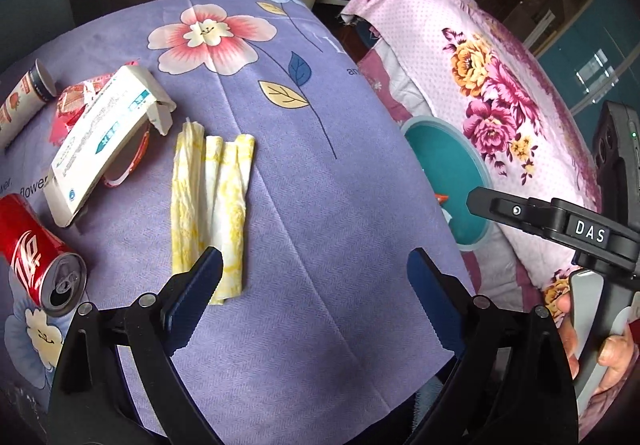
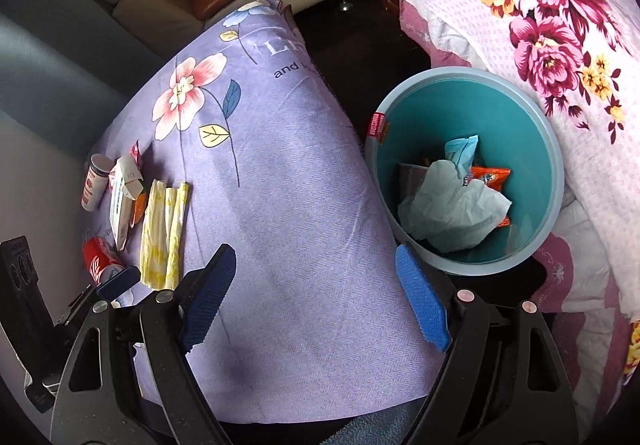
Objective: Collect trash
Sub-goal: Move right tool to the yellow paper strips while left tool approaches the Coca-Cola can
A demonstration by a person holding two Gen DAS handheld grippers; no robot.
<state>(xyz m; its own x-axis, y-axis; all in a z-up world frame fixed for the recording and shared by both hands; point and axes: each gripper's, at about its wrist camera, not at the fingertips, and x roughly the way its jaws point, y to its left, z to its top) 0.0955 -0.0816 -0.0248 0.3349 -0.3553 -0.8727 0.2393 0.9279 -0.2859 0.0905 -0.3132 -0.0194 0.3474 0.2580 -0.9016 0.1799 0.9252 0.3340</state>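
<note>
**Several scraps left to bin**

Five pieces remain on the purple flowered counter [image 1: 320, 185]: yellow crumpled tissue [image 1: 208, 205], white carton [image 1: 104, 141], red can [image 1: 40, 265], paper cup [image 1: 24, 101], red wrapper [image 1: 76, 101]. Teal round bin [image 2: 548, 149] already holds tissue and wrappers. Left gripper [image 1: 316, 297] and right gripper [image 2: 316, 301] both gape wide, empty.

Both views are taken from wrist cameras, aimed steeply down along blue-padded fingers [image 1: 208, 277] at the purple flowered cloth [image 1: 304, 205] on the desk, seen from close above. In the left wrist view the teal bin [image 1: 452, 181] is cut off at centre right; in the right wrist view it [image 2: 412, 105] is seen into at right. The folded yellow paper [image 1: 208, 205] is shared, lying at lower left in the right wrist view.
</note>
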